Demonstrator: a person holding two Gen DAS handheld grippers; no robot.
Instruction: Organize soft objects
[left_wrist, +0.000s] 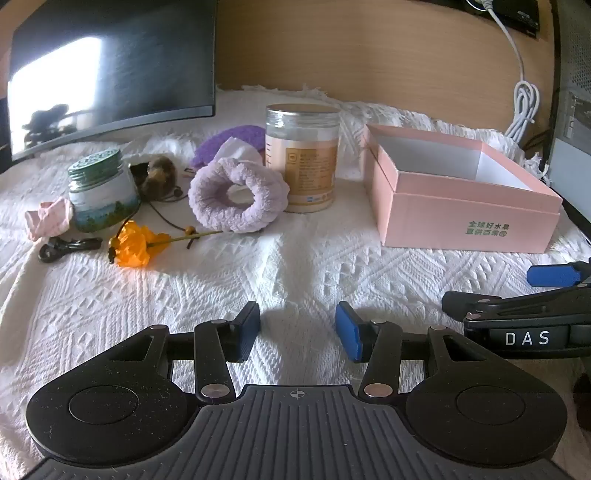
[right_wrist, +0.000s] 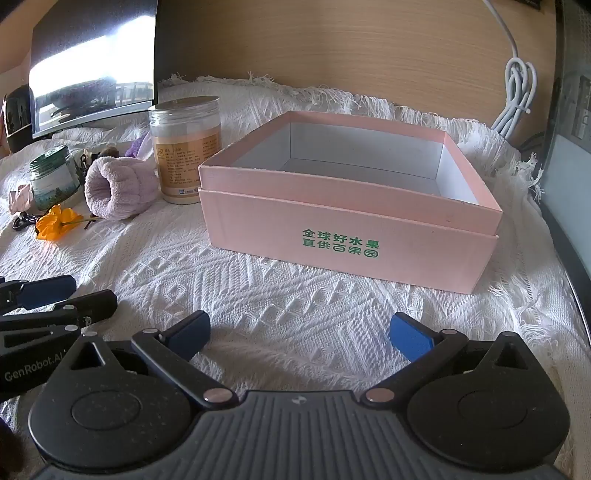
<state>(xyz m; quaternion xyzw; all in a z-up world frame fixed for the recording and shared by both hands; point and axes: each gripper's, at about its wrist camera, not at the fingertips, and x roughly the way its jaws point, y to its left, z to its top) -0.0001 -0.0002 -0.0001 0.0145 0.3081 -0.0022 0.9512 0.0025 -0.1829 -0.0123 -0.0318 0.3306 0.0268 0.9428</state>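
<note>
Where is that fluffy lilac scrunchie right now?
The fluffy lilac scrunchie lies on the white woven cloth, left of centre in both wrist views, leaning against the tall clear jar with the tan label, behind the orange fabric flower.

Pinks, lilacs and white in front of my claws

My blue pads (left_wrist: 349, 332) hang over a white diamond-woven cloth (left_wrist: 295, 266); far right sits a pink box (right_wrist: 351, 236) with green lettering and a white inside, far left a lilac fluffy ring (left_wrist: 238, 199) and an orange flower (left_wrist: 135, 245).
</note>
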